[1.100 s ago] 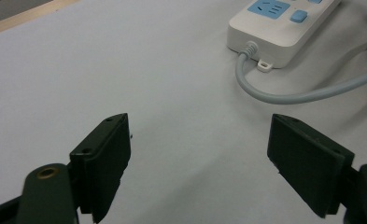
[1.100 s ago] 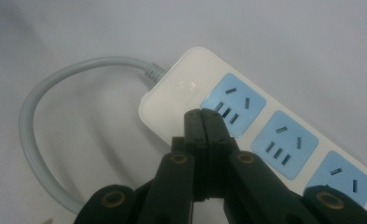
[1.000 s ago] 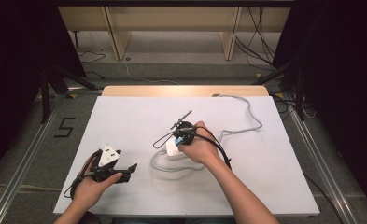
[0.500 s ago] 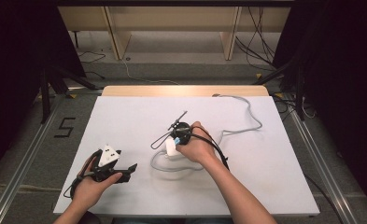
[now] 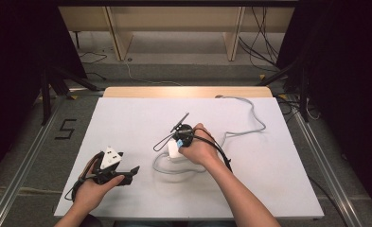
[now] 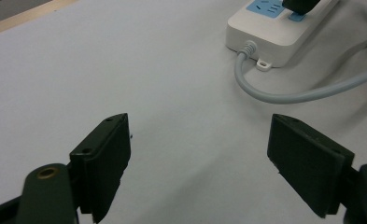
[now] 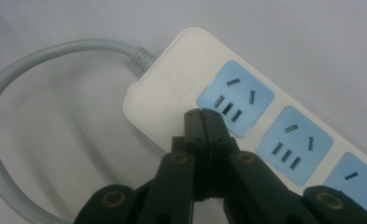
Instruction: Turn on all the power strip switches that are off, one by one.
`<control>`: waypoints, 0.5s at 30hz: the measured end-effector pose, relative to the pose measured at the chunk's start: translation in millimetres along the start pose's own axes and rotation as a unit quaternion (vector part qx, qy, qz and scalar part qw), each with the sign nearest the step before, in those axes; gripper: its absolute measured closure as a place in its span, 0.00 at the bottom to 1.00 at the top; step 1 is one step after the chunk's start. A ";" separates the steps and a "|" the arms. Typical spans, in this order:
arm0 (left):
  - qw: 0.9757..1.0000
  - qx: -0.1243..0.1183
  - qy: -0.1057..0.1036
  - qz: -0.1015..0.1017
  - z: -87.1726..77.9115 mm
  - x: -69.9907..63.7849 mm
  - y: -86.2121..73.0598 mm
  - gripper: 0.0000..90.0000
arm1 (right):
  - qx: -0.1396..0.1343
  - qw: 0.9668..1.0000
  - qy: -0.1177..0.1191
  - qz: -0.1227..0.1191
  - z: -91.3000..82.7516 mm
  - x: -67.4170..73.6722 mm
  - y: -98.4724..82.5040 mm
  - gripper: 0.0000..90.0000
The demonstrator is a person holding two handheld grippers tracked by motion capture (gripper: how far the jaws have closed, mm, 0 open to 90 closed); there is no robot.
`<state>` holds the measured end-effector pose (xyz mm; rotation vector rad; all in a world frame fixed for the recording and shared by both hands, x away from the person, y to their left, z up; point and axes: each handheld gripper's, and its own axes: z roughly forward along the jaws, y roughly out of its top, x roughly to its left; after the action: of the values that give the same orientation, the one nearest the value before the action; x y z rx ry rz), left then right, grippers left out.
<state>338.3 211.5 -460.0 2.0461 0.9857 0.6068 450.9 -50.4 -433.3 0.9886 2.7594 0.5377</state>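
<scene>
The white power strip (image 7: 228,112) lies near the middle of the table (image 5: 278,165), its grey cord (image 7: 13,140) looping beside it. The right gripper (image 7: 203,116) hovers over its end socket, jaws together. The left gripper (image 6: 200,154) rests well apart, jaws wide, holding nothing.

Left gripper (image 5: 109,166) held low near the person's side, jaws spread wide apart, nothing between them. Right gripper (image 7: 203,114) reached farther forward, pointed downward, jaws pressed flat together, empty.

White power strip (image 7: 181,84) with blue sockets lies flat mid-table, grey cord (image 7: 41,56) looping
</scene>
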 end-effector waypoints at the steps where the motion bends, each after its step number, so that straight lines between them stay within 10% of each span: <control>1: 1.000 0.000 0.000 0.000 0.0 0.1 0.0 0.24 | 0.001 1.000 0.004 0.003 0.0 -0.7 0.2 1.00; 15: 1.000 -0.002 0.000 0.001 0.6 -0.3 0.2 0.24 | 0.017 1.000 -0.008 -0.007 2.4 1.6 3.4 1.00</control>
<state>338.6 210.9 -460.1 2.0447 0.9822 0.6092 452.4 -46.3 -434.2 0.9767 2.7673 0.4815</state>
